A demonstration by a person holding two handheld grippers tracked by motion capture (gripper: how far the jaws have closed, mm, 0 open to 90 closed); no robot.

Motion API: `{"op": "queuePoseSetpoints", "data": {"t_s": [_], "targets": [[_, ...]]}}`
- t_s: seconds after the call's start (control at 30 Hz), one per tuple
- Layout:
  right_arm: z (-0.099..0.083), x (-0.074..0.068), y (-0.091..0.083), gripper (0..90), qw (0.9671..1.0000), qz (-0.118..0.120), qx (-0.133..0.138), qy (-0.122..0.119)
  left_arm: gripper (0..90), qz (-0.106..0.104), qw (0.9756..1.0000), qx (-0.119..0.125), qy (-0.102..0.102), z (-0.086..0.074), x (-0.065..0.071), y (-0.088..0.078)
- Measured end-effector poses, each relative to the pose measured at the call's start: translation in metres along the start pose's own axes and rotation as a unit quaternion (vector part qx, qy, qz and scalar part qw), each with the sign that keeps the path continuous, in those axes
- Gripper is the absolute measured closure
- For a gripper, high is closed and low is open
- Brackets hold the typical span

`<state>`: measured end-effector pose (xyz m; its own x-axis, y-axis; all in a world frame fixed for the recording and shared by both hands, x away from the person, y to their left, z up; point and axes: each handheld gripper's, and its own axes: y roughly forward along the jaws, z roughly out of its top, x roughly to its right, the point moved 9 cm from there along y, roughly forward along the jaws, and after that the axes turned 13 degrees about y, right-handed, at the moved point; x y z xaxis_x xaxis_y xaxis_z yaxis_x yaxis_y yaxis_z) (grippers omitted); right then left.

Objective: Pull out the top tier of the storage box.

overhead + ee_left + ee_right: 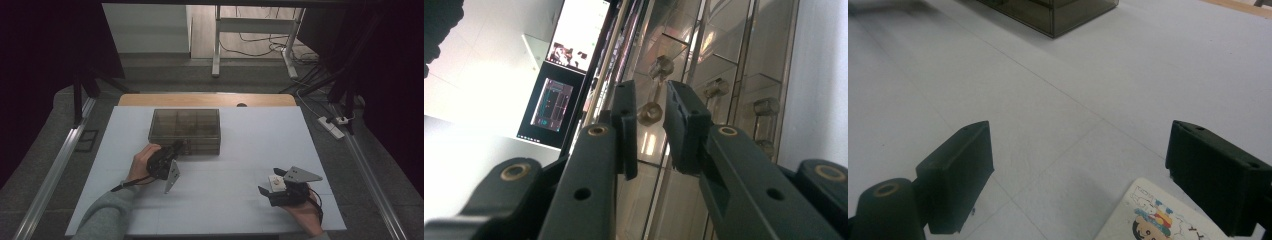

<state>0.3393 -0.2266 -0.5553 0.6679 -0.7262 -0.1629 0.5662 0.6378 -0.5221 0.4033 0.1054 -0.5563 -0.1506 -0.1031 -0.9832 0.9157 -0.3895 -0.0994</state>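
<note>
A smoky see-through compartment box [185,125] with its lid down sits at the back middle of the white table top [240,150]. My left gripper [175,149] is rolled on its side with its tips at the box's front left edge. In the left gripper view its jaws [650,95] stand a narrow gap apart against the box [724,45], and a small amber hex piece [651,113] inside the box shows in that gap. My right gripper [270,181] rests wide open near the front right, straddling a small white cartoon card [276,182] [1158,215]. The box's corner [1058,12] is far ahead.
A wooden table edge [205,99] runs behind the white top. On the floor beyond are desk legs [216,45], loose cables and a power strip [331,126]. Metal rails [55,170] flank the table. A lit monitor [555,102] shows off to the side.
</note>
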Motion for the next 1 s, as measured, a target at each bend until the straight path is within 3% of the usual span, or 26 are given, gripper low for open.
{"op": "queuePoseSetpoints", "data": {"t_s": [1.0], "targets": [[0.0001,0.0001,-0.0002,11.3,1.0000,-0.001,0.000,0.000,70.3,0.000,1.0000,0.000,0.000,0.0001,-0.0001,-0.0002]]}}
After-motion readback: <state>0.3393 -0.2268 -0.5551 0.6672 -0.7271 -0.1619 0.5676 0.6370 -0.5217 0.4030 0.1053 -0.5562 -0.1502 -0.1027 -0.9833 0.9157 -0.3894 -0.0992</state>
